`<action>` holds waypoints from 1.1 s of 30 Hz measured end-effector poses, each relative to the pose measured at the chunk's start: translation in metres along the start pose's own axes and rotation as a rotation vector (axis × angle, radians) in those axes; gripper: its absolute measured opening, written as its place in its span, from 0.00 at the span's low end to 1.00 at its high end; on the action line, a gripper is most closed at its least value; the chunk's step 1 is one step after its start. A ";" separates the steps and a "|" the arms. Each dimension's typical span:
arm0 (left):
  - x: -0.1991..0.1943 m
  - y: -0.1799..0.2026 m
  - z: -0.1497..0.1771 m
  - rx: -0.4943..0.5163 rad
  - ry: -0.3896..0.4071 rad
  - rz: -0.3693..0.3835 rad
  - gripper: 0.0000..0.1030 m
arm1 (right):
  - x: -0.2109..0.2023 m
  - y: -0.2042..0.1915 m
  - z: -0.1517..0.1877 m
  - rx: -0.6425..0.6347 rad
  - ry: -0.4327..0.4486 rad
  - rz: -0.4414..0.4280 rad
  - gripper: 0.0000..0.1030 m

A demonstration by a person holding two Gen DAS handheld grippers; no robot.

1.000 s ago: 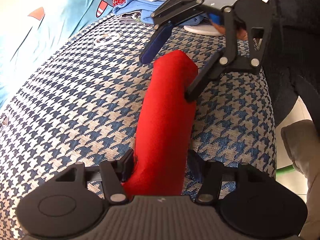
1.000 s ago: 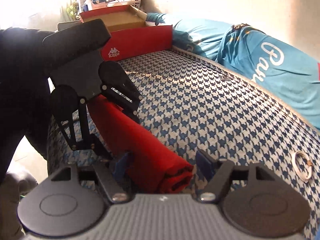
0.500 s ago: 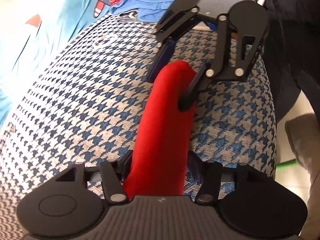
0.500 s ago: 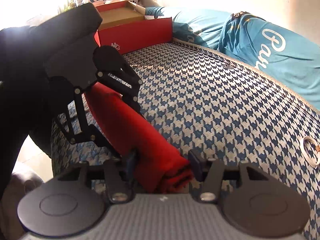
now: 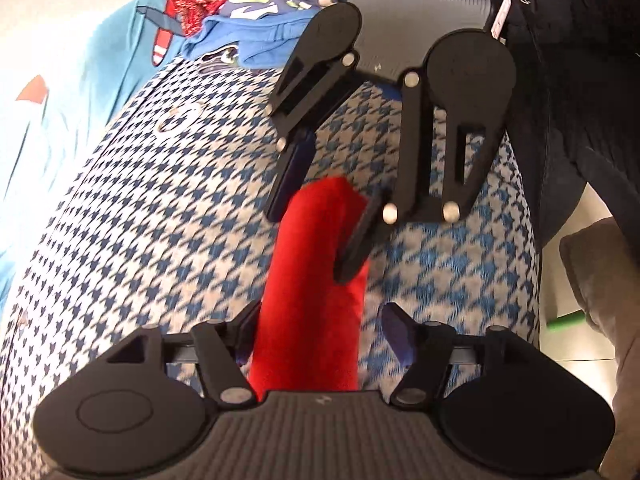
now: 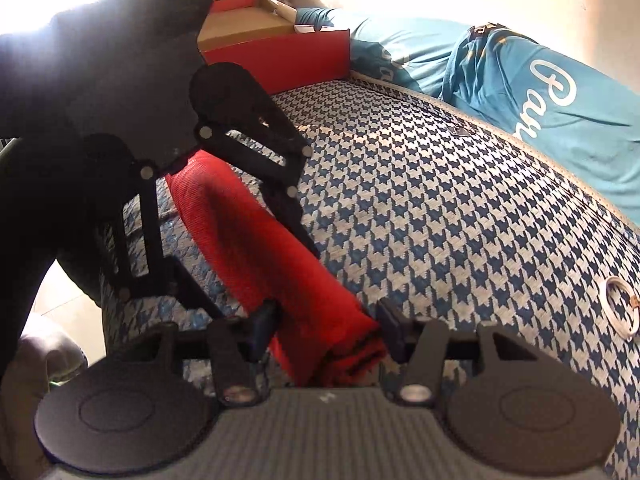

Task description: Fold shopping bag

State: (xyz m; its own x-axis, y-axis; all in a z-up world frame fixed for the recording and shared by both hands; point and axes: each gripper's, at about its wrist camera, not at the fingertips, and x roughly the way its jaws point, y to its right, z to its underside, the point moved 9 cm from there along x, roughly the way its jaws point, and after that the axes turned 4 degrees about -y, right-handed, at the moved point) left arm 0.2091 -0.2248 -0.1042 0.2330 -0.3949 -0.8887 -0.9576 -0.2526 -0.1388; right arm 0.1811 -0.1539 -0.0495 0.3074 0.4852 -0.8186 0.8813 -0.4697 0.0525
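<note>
Left wrist view: red shopping bag (image 5: 312,280), folded into a long narrow strip, lies on a blue-and-white houndstooth surface (image 5: 160,240). Near end of the strip sits between the left hand-held gripper (image 5: 320,328) fingers; jaws are opening. Left pad is at the cloth edge, right pad (image 5: 394,328) stands clear of it with a gap. Not a grip. Frame is a bit blurred.

Far end of the strip is between the right hand-held gripper (image 5: 316,232) fingers, seen from in front here.

Right wrist view: right hand-held gripper (image 6: 324,328) has the layered end of the bag (image 6: 256,248) between its pads, both pads against the cloth, partly closed and pinching it. Left hand-held gripper (image 6: 256,264) straddles the other end, a dark sleeve (image 6: 80,80) behind it.

Background: red cardboard box (image 6: 280,60) at the far edge, teal garment with white lettering (image 6: 540,92) to the right, a metal ring (image 6: 620,304) on the houndstooth. Left view has piled clothes (image 5: 248,12) and a dark suitcase (image 5: 420,12) at top.
</note>
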 end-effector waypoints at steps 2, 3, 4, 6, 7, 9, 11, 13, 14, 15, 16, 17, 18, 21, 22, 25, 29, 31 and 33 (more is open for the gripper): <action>0.007 0.001 -0.002 0.004 -0.031 0.001 0.67 | 0.000 0.000 0.000 0.002 0.000 -0.001 0.50; 0.007 0.003 -0.003 0.002 -0.038 0.000 0.72 | 0.000 0.000 0.000 0.001 -0.001 -0.001 0.50; 0.008 0.003 -0.005 -0.004 -0.036 -0.002 0.75 | 0.000 0.000 0.000 0.001 0.000 -0.001 0.50; 0.013 -0.001 -0.012 -0.027 -0.032 0.003 0.76 | 0.000 0.001 0.000 0.002 0.000 -0.003 0.50; 0.015 -0.001 -0.014 -0.037 -0.024 0.007 0.76 | 0.000 0.001 0.000 0.003 0.000 -0.004 0.50; 0.020 -0.003 -0.017 -0.058 -0.001 0.014 0.76 | 0.000 0.001 0.000 0.007 0.000 -0.003 0.50; 0.023 -0.007 -0.018 -0.084 0.005 0.023 0.75 | 0.001 0.001 0.000 0.012 0.000 -0.003 0.50; 0.017 0.000 -0.011 -0.119 0.032 0.047 0.56 | 0.001 0.001 0.001 0.016 -0.002 -0.007 0.51; 0.014 0.000 -0.008 -0.132 0.050 0.040 0.50 | 0.001 0.001 0.002 0.017 -0.003 -0.012 0.51; 0.013 -0.001 -0.006 -0.139 0.063 0.027 0.46 | 0.000 0.000 0.002 0.019 -0.002 -0.017 0.51; 0.013 -0.002 -0.005 -0.141 0.074 0.021 0.44 | 0.000 0.000 0.002 0.022 -0.002 -0.021 0.52; 0.013 -0.001 -0.005 -0.144 0.083 0.012 0.44 | 0.000 0.000 0.002 0.026 -0.004 -0.023 0.52; 0.015 0.000 -0.005 -0.143 0.085 0.003 0.44 | 0.001 0.000 0.003 0.029 -0.009 -0.024 0.53; 0.017 0.000 -0.007 -0.147 0.094 -0.016 0.42 | 0.000 0.001 0.003 0.052 -0.014 -0.026 0.54; 0.017 -0.001 -0.007 -0.157 0.101 -0.015 0.42 | -0.001 0.001 0.003 0.058 -0.013 -0.027 0.54; 0.016 -0.004 -0.006 -0.178 0.128 -0.017 0.41 | -0.007 0.001 0.002 0.072 -0.006 -0.018 0.55; 0.016 -0.006 -0.006 -0.179 0.147 -0.039 0.40 | -0.019 0.001 0.001 0.103 0.019 0.005 0.57; 0.014 -0.008 -0.004 -0.181 0.152 -0.044 0.40 | -0.024 0.004 0.000 0.126 0.036 0.029 0.63; 0.010 -0.009 0.002 -0.178 0.145 -0.053 0.39 | -0.029 0.006 -0.001 0.150 0.053 0.052 0.67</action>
State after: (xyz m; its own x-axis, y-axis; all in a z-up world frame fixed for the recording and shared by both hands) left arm 0.2200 -0.2249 -0.1131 0.3166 -0.4964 -0.8083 -0.9013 -0.4232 -0.0931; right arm 0.1774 -0.1703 -0.0248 0.3735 0.4936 -0.7854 0.8011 -0.5985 0.0048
